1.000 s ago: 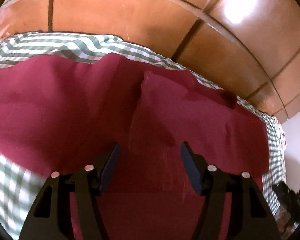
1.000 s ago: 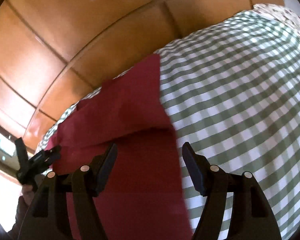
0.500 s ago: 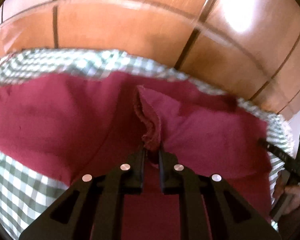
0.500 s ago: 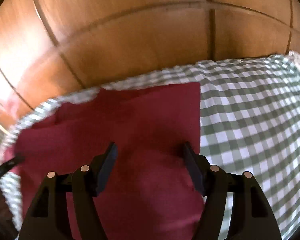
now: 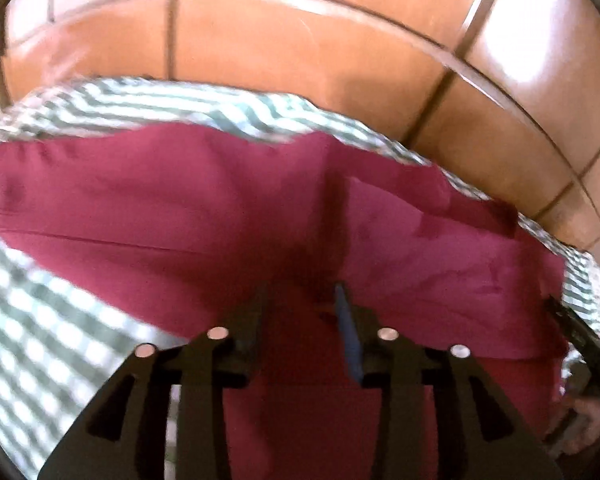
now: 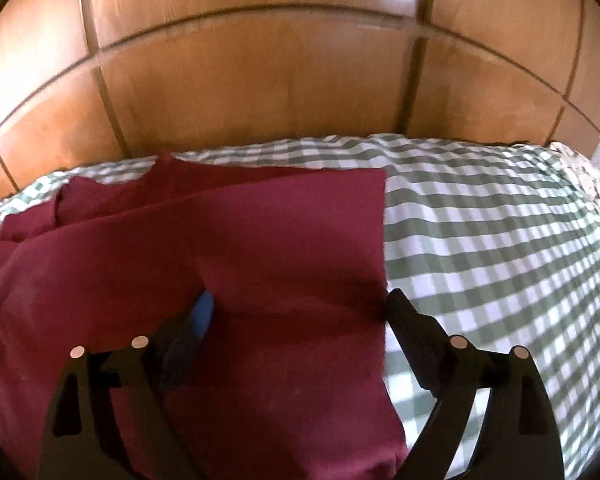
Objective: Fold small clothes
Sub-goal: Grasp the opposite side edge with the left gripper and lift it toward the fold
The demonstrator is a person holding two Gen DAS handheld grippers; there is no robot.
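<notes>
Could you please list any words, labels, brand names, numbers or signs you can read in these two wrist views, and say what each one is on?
None: no readable text in either view.
Red garment: plain, no tag or print showing.
Checked cloth: pattern only.
Wooden panels: bare.
Left tongs and right tongs: no markings visible.

Garment (image 6: 260, 248) on bedcover (image 6: 480, 232); wardrobe (image 6: 280, 80) behind

Bare checked bedsheet (image 6: 500, 240) lies open right of the maroon garment (image 6: 260, 260), while the wooden panelling (image 6: 280, 80) walls off the far edge.
</notes>
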